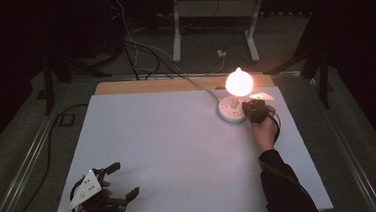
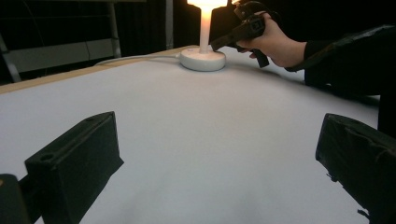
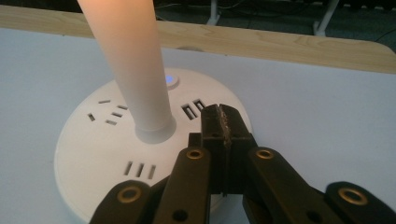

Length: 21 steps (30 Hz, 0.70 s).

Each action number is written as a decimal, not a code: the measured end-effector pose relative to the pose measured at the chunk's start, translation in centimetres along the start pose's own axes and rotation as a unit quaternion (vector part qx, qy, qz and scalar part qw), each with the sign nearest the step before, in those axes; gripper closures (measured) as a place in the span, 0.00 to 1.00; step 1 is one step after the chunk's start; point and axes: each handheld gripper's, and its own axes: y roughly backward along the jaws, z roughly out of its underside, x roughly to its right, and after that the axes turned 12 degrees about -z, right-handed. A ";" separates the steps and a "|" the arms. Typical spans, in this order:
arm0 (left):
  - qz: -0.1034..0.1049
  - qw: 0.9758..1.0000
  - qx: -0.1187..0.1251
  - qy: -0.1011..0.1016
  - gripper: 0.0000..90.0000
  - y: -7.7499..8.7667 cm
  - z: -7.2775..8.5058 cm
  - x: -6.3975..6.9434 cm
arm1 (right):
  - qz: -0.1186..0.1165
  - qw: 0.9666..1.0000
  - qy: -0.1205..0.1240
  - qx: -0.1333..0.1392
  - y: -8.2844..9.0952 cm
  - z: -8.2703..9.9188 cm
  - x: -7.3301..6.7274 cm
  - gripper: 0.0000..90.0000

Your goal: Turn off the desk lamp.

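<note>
A lit lamp [image 1: 239,82] glows orange on a round white base with sockets [image 1: 228,112] at the far right of the white table top [image 1: 179,146]. In the right gripper view the lamp stem [image 3: 135,70] rises from the socket base [image 3: 93,149], where a small blue light [image 3: 171,79] shines. My right gripper [image 3: 223,116] is shut with nothing between its jaws, tips just over the base's near edge; it also shows beside the base in the high view [image 1: 253,109]. My left gripper [image 1: 120,181] rests open at the near left corner, jaws wide apart [image 2: 215,154].
A white cable [image 1: 199,85] runs from the base over the wooden far edge [image 1: 174,84] to the floor. Metal desk legs [image 1: 176,31] and loose wires stand beyond the table. The person's dark sleeve [image 1: 282,189] lies along the right side.
</note>
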 end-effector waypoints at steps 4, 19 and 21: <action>0.000 1.000 0.001 0.000 0.01 0.0 0.0 0.0 | 0.003 1.000 -0.003 0.004 0.0 0.1 0.0 1.00; -0.001 1.000 0.004 0.001 0.01 0.0 -0.1 0.0 | -0.004 0.999 -0.018 0.037 2.1 -1.7 0.2 1.00; -0.001 1.000 0.004 0.001 0.01 0.0 -0.1 0.0 | -0.004 0.999 -0.016 0.038 2.1 -1.7 0.2 1.00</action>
